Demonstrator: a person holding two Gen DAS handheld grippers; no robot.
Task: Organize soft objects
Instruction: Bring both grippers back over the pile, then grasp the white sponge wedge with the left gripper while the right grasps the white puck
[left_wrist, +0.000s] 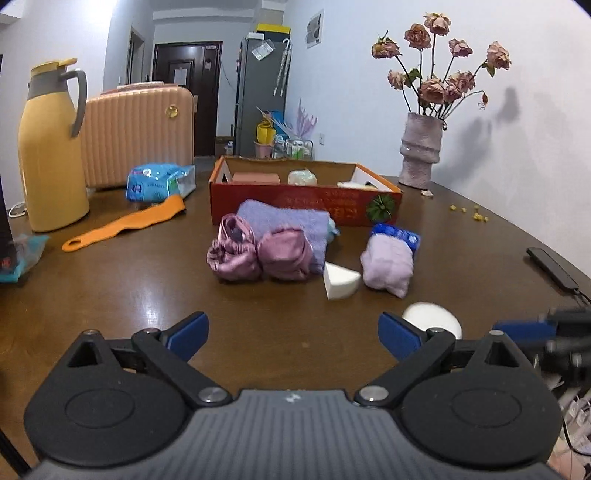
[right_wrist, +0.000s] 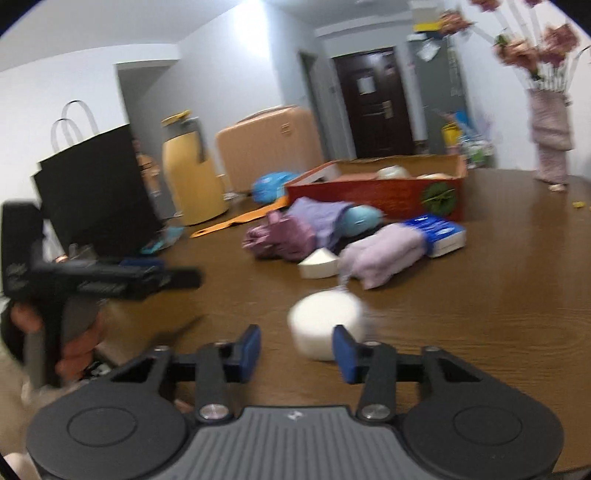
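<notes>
Satin scrunchies (left_wrist: 255, 253), fluffy folded towel (left_wrist: 284, 221)

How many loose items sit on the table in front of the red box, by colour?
White: 2, a wedge sponge and a round sponge
Purple: 2, a towel and a fuzzy cloth
Pink: 1, a satin bundle
Pale blue: 1, a lump half hidden by the towel
Blue and white: 1, a packet
Total: 7

Left hand-held gripper (left_wrist: 293, 334) gapes wide and empty; right hand-held gripper (right_wrist: 295, 349) narrower, gripping nothing.
</notes>
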